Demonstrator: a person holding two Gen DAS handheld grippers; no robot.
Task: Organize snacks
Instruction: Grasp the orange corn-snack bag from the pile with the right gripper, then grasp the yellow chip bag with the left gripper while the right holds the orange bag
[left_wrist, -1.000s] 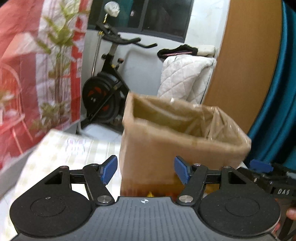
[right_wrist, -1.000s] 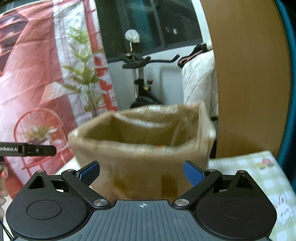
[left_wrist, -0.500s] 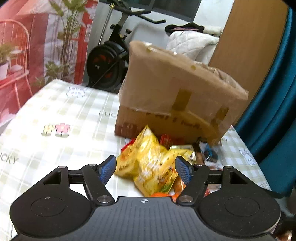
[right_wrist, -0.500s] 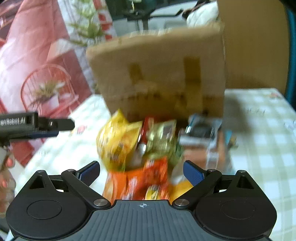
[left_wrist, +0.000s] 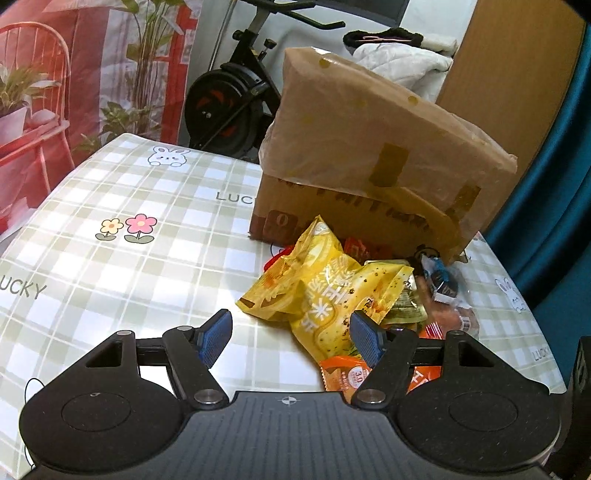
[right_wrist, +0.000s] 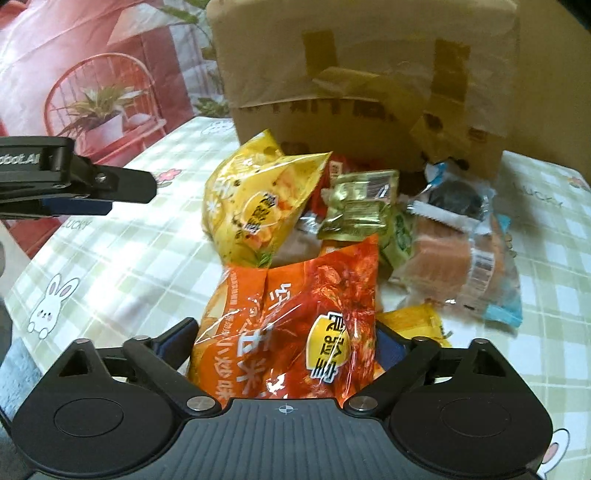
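At the near edge of the snack pile on a checked table (left_wrist: 129, 258), my right gripper (right_wrist: 284, 343) straddles the orange crisp bag (right_wrist: 295, 325), which lies at six o'clock of the heap, closest to me. My right jaws have just been closing, with the bag filling the gap between them. I cannot tell whether the pads already press on the film.

My left gripper (left_wrist: 291, 328) hangs released and empty at nine o'clock of the pile, with only the corner of a yellow bag (left_wrist: 332, 295) near its right finger.

Behind the snacks, at twelve o'clock, stands the cardboard box (right_wrist: 369, 74), its top draped in clear plastic. This is most likely where the packets are meant to go.

I judge the orange bag light, puffed with air and slick. Its glossy film shows bright glare and should dent and slide under a squeeze. The crisps inside would probably crush under a hard clamp. The safer hold, to my mind, is across the slack middle or at a flat crimped end seam, closed only until the film stops giving.

At one o'clock a gold sachet (right_wrist: 358, 203) lies against the yellow bag. At two o'clock rests a clear-wrapped cake (right_wrist: 454, 266), soft-looking and easily squashed. A dark biscuit packet (right_wrist: 458, 195) sits beyond it.
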